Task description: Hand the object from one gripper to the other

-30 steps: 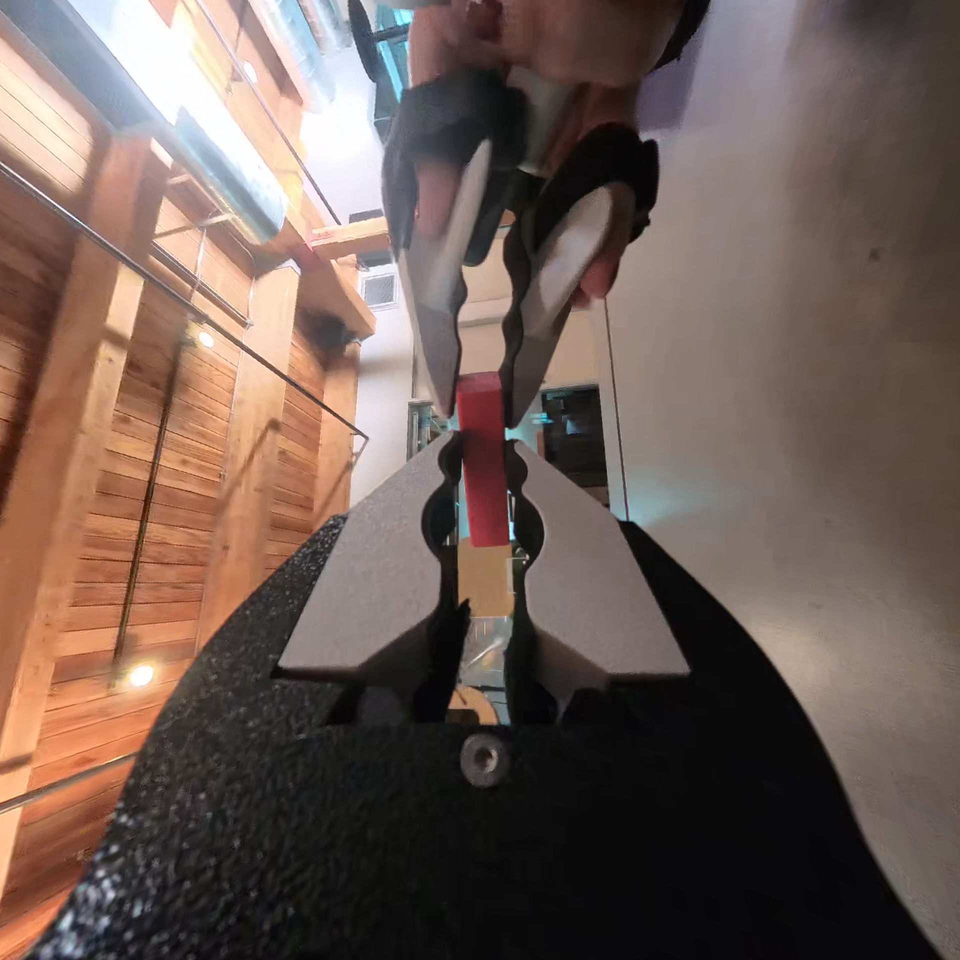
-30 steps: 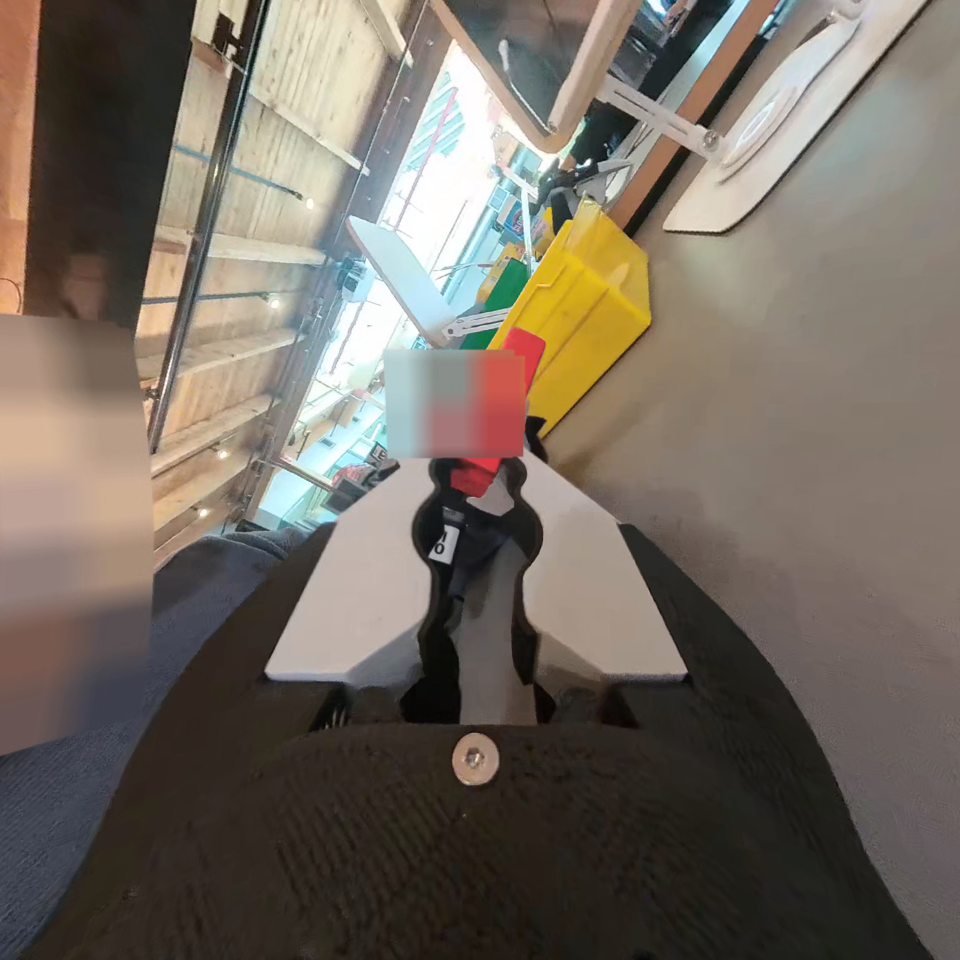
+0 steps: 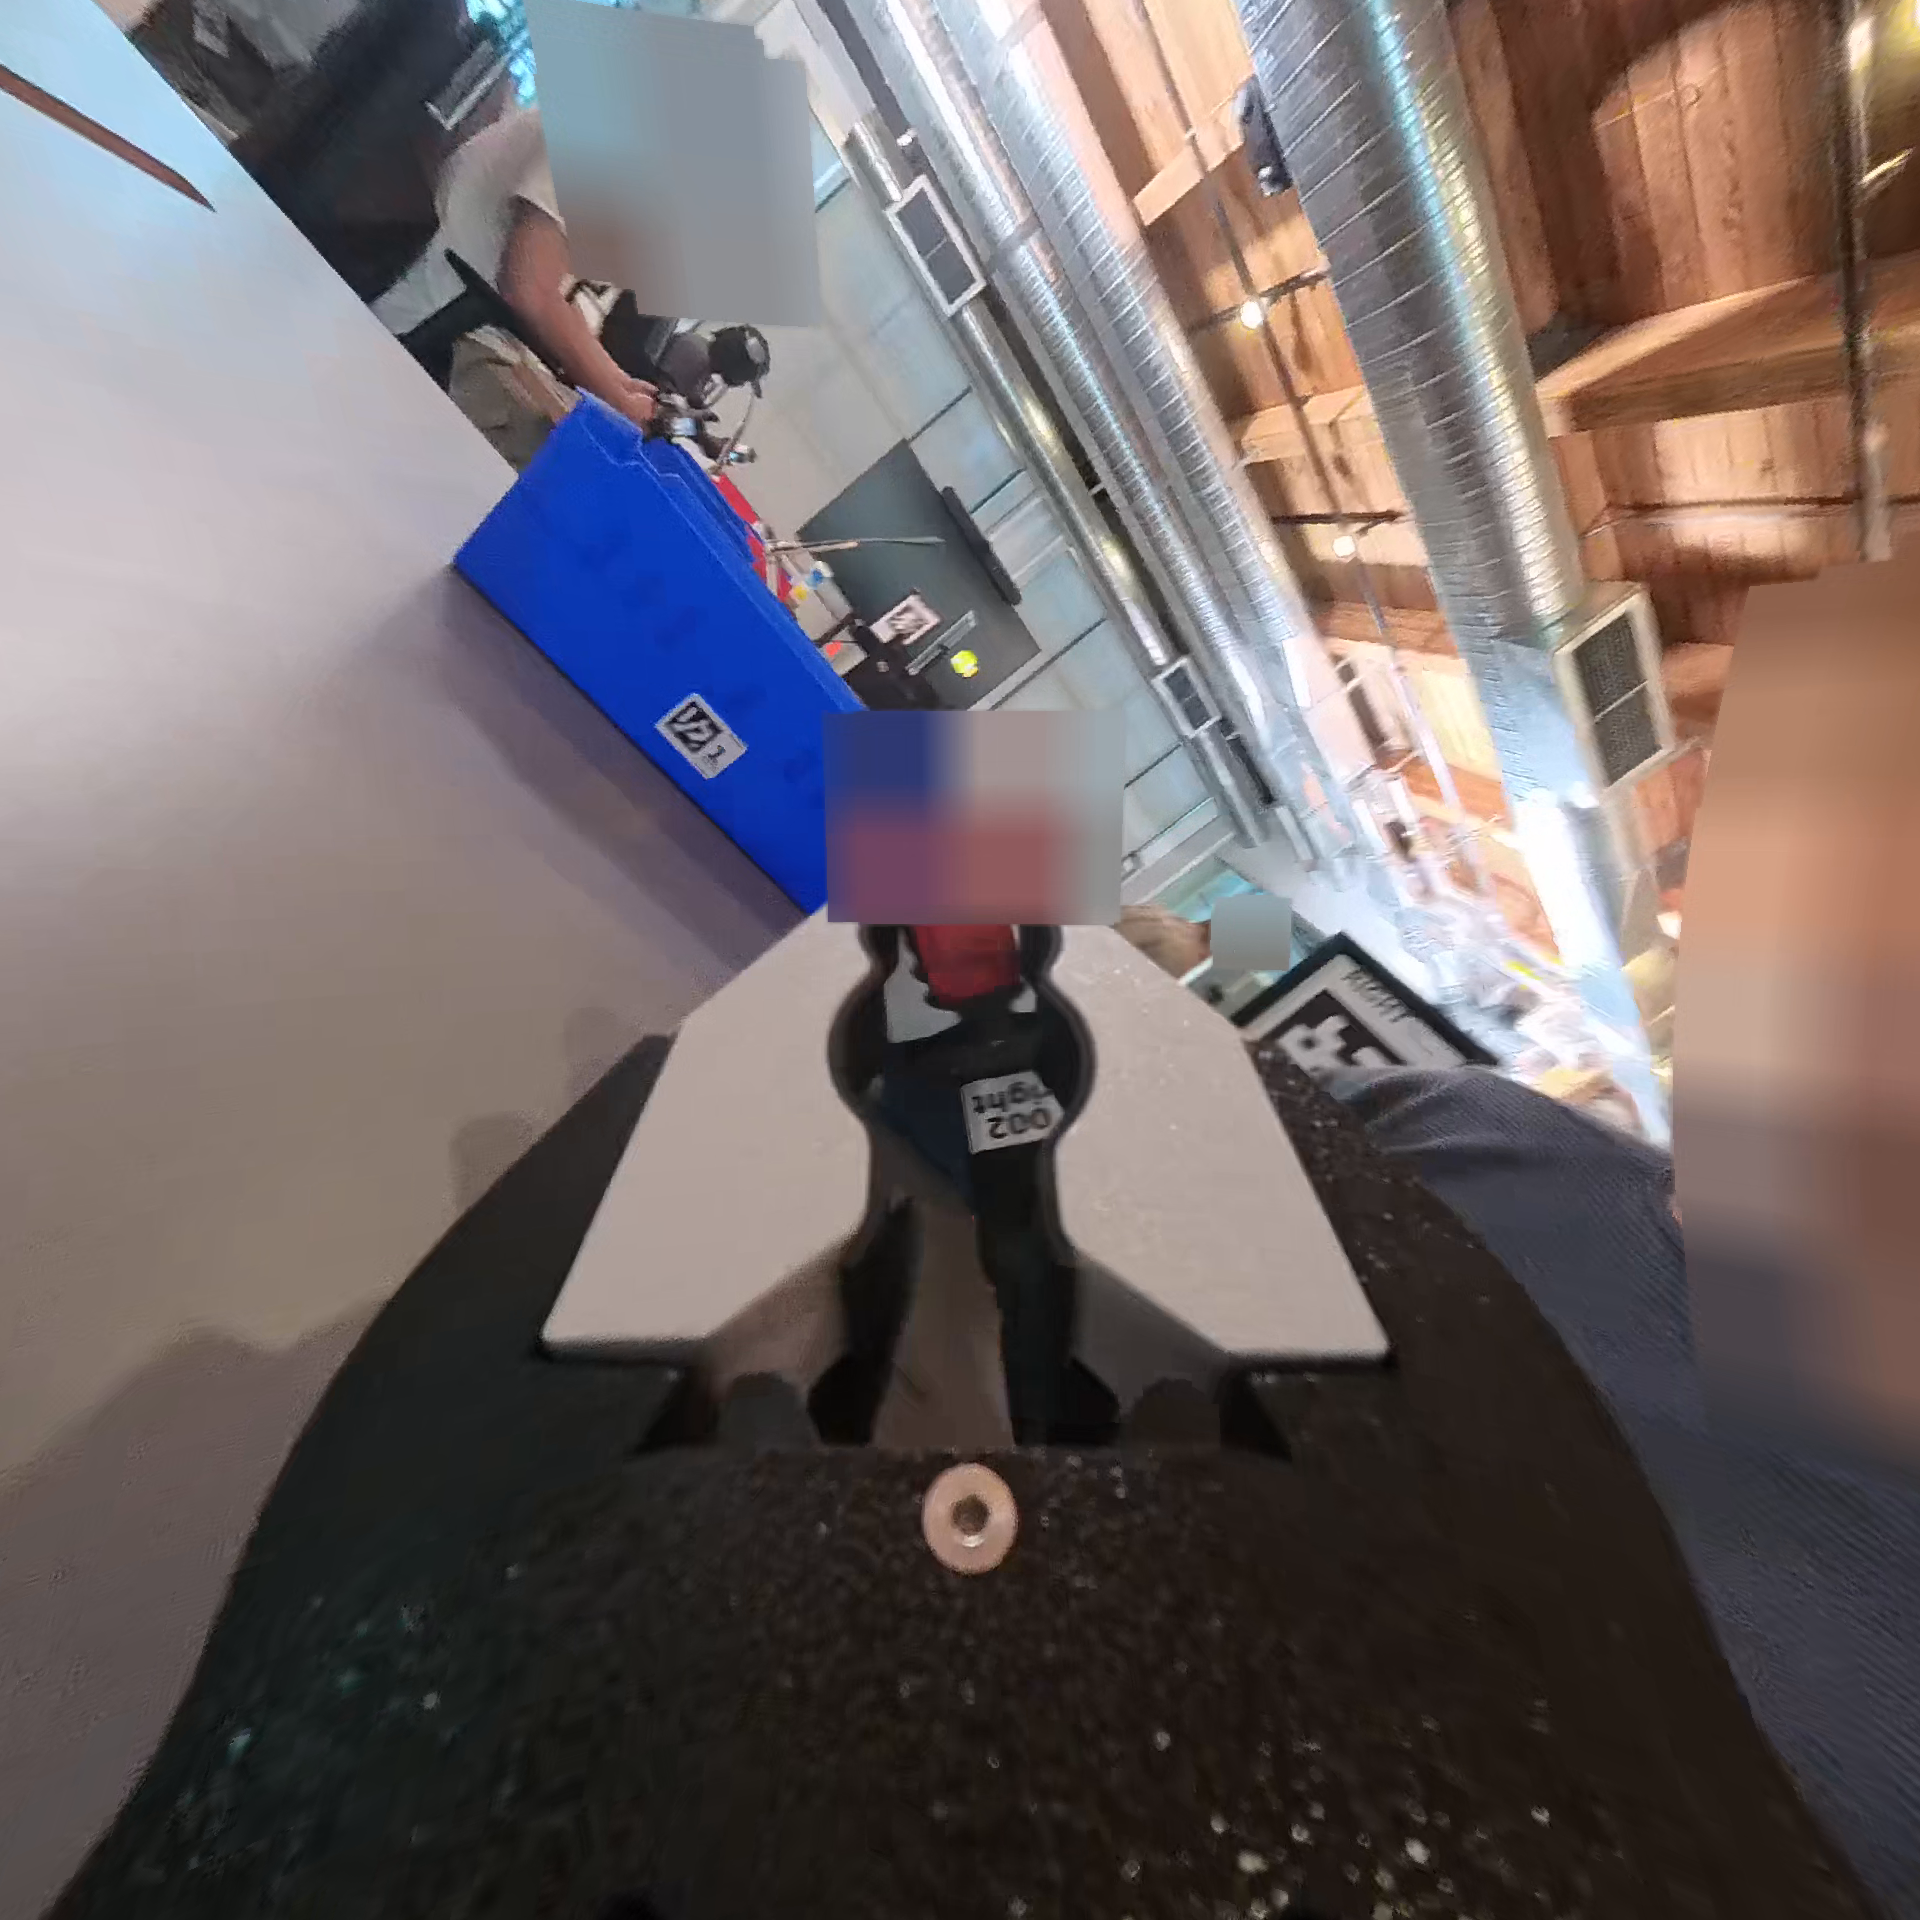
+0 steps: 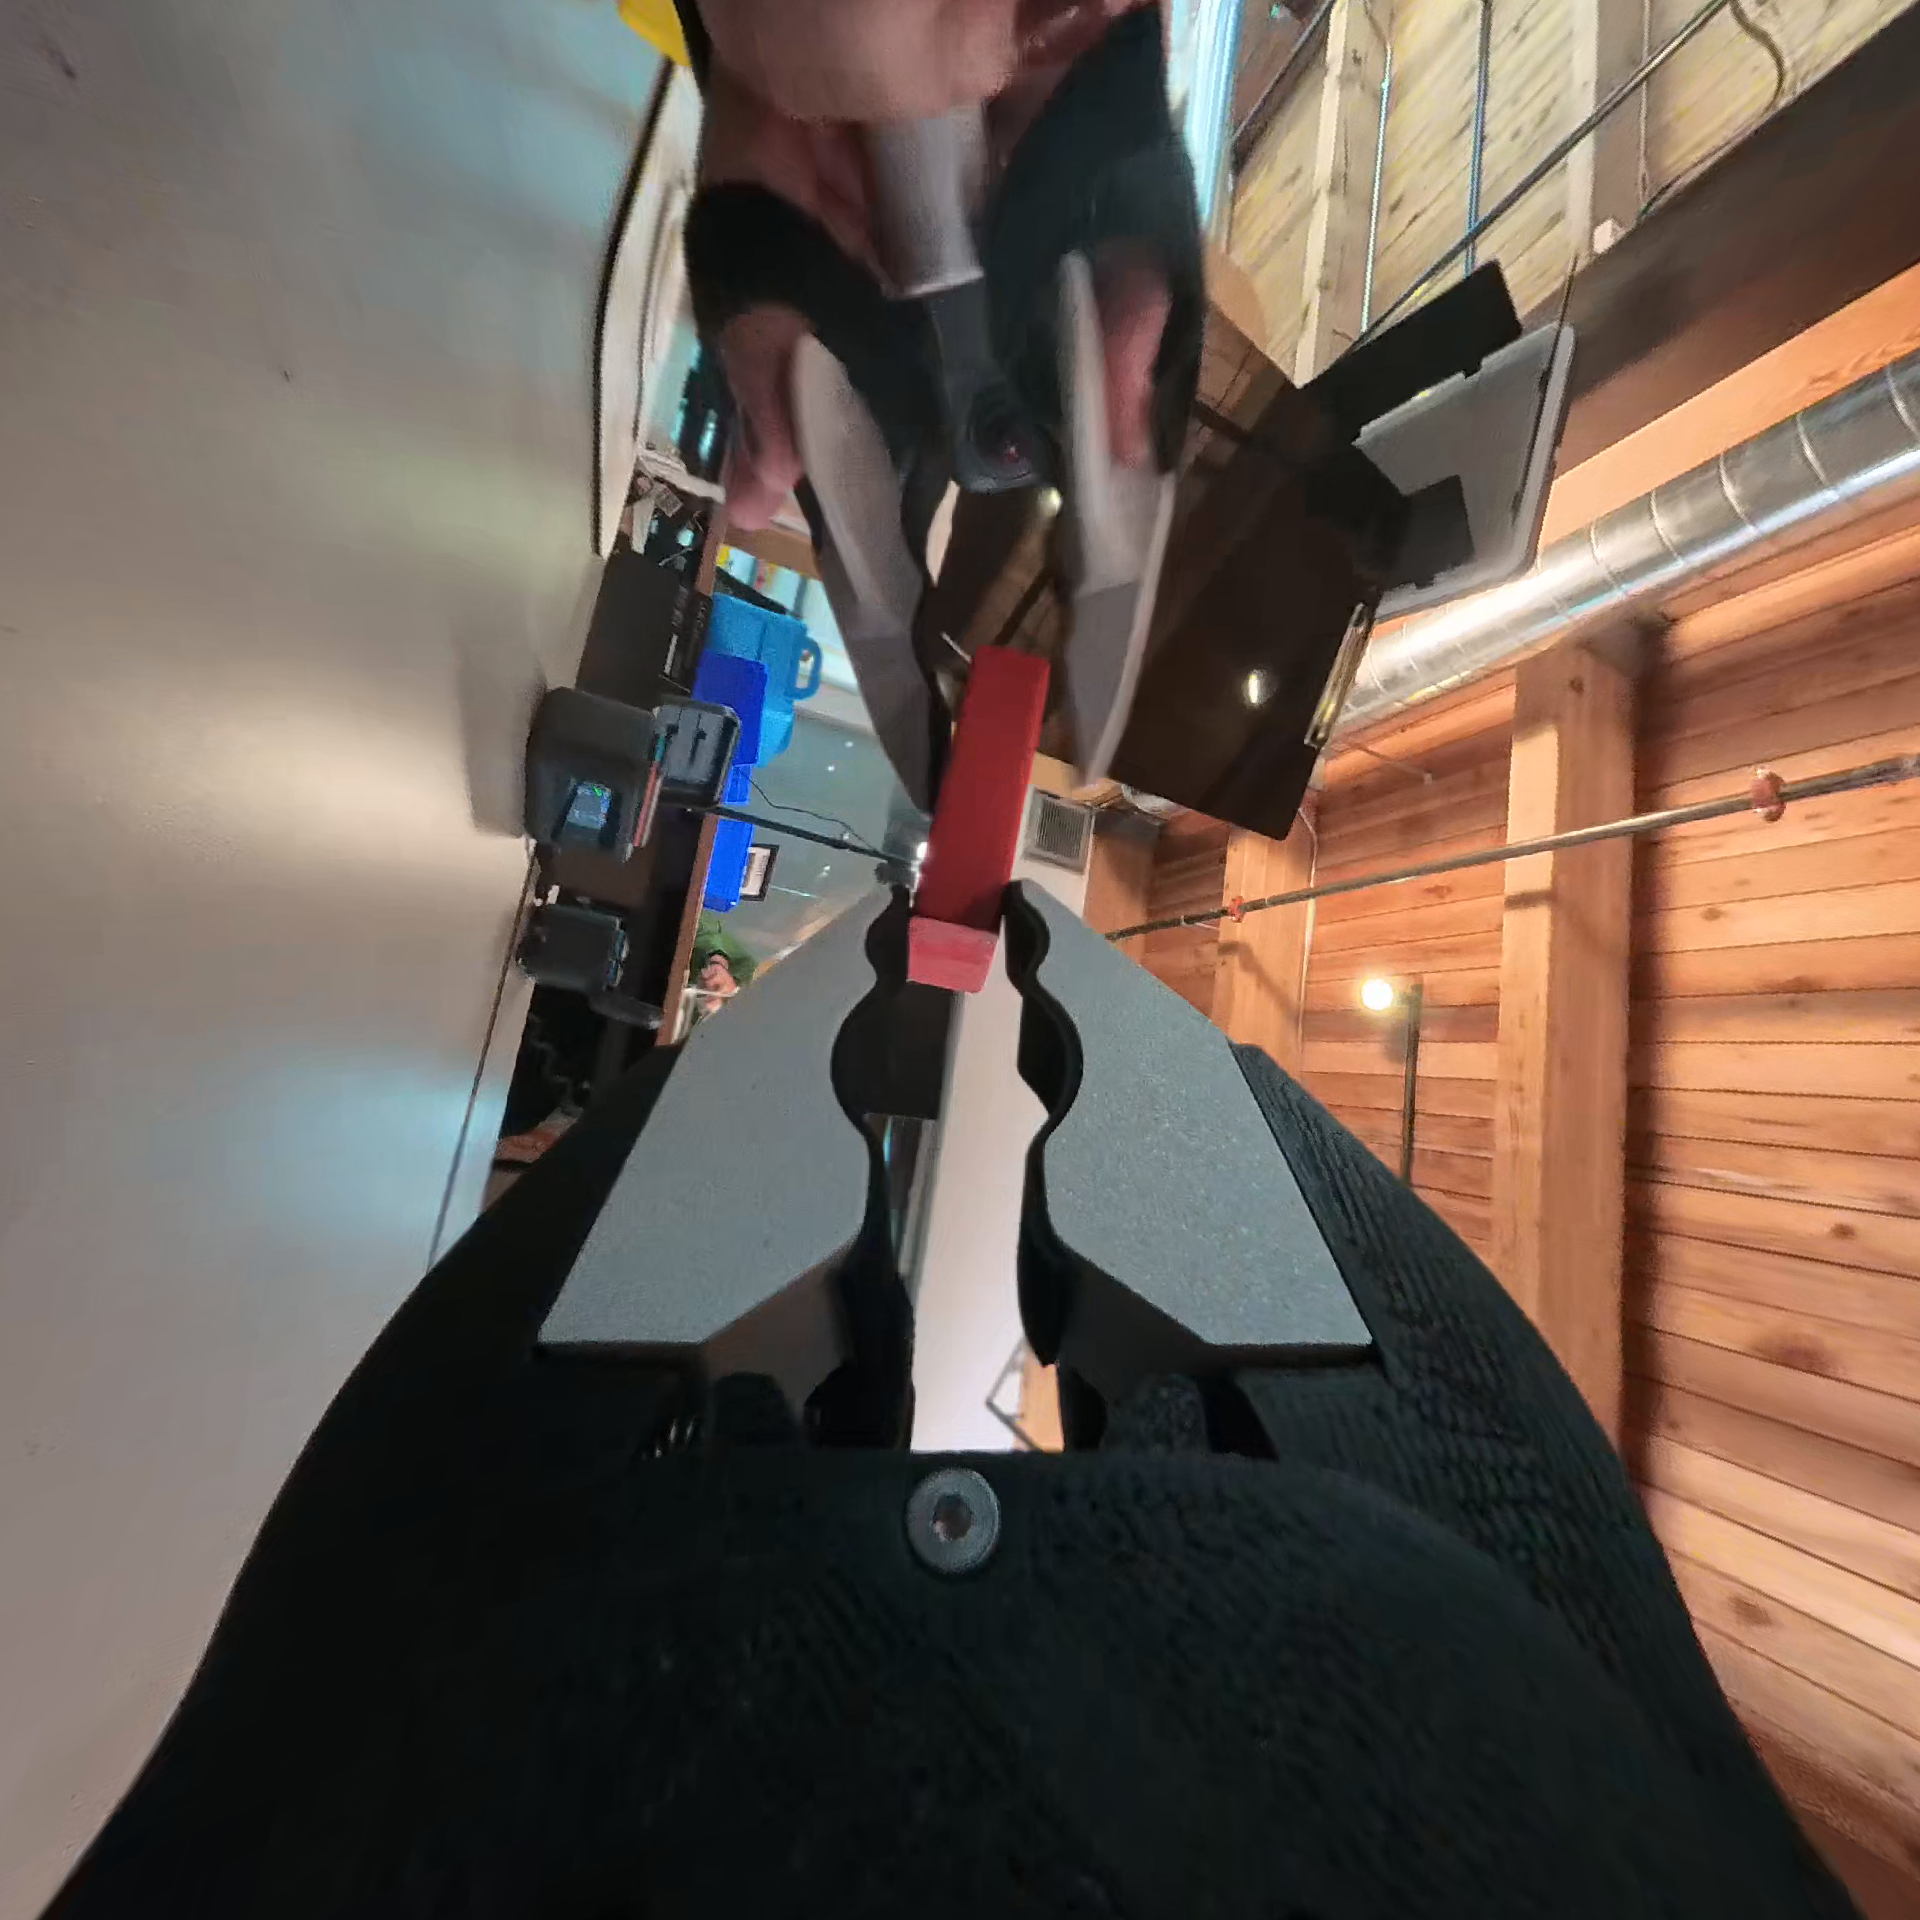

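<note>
A red block (image 4: 987, 790) is held by its near end between the tips of my right gripper (image 4: 951, 899), which is shut on it. The block sticks out forward, up off the table. My left gripper (image 4: 1008, 779), held by a gloved hand (image 4: 831, 156), faces it. Its two grey fingers (image 4: 862, 623) stand spread on either side of the block's far end. In the left wrist view the block (image 3: 961, 961) shows between the fingers of my left gripper (image 3: 961, 930). The tips are under a mosaic patch. The right gripper's body (image 3: 1008, 1195) lies behind.
A blue bin (image 3: 644, 603) stands on the grey table (image 3: 208, 727), with a person (image 3: 499, 301) behind it. Black devices (image 4: 592, 769) sit at the table's edge. A wooden wall (image 4: 1714, 1039) and a metal duct (image 4: 1662, 520) are beyond. A dark sleeve (image 3: 1558, 1299) is at the right. Both grippers' tips are close together, under 4 cm apart.
The left gripper was shut on the block, with the right gripper open around its far end. Now the right gripper grips it and the left stands open. Both grippers have swung round.
</note>
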{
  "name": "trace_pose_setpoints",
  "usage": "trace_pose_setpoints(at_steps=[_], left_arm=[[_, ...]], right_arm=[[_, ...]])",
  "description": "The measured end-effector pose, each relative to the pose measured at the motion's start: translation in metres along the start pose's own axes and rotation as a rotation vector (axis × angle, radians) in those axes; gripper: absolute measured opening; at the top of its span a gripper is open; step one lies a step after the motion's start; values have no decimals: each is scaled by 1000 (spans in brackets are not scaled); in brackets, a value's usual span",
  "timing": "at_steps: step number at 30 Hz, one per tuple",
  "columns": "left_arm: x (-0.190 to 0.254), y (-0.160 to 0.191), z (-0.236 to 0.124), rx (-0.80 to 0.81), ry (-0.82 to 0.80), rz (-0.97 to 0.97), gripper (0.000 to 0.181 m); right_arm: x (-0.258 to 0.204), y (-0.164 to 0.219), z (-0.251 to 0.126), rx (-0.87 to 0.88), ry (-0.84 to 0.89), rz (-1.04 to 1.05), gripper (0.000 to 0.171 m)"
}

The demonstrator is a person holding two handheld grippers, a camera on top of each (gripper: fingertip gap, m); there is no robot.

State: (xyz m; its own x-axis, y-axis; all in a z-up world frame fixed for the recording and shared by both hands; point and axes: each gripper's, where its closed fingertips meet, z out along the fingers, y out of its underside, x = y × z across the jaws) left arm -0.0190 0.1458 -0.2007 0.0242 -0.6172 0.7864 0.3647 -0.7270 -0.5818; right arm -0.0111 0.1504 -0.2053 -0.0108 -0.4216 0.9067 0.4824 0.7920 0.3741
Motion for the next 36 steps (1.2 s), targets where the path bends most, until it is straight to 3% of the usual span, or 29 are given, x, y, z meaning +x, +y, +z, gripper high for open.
trace_pose_setpoints(at_steps=[2,4,5,8,11,13,17,20,21,24,26,28,30,32,34,36], left_arm=[[-4,1,-2,-7,-34,55,19],[-7,-3,-4,8,-71,172,15],[-4,-6,-5,20,-76,230,14],[7,-15,-11,52,-97,523,14],[13,-10,-13,22,-141,850,15],[21,-3,-13,17,-91,979,15],[27,13,-5,-46,-36,1035,15],[27,22,0,-81,-15,1034,15],[26,23,1,-83,-13,1017,15],[15,14,2,-81,-82,834,17],[5,9,2,-78,-114,677,45],[0,8,2,-87,-94,495,70],[-4,9,3,-84,-66,345,74],[-3,10,4,-71,-14,245,67],[5,5,5,-19,65,119,47],[3,0,4,30,84,12,36]], right_arm=[[-3,-2,0,17,-17,33,16],[-5,-6,-2,61,-69,249,22],[-4,-6,-3,82,-89,400,34],[0,-10,-2,177,-265,1019,58],[12,-20,-5,366,-516,1702,57],[18,-13,-6,446,-603,2014,53],[20,-9,-8,541,-691,2245,56],[21,-23,-16,597,-791,2201,43],[21,-27,-18,605,-792,2160,23],[15,-21,-13,519,-681,2019,15],[12,-11,-9,448,-535,1844,15],[10,-1,-5,354,-362,1573,15],[9,7,-2,231,-204,1219,16],[4,12,0,108,-91,803,15],[-3,12,2,13,-40,428,16],[-3,10,4,-19,-9,263,15]])
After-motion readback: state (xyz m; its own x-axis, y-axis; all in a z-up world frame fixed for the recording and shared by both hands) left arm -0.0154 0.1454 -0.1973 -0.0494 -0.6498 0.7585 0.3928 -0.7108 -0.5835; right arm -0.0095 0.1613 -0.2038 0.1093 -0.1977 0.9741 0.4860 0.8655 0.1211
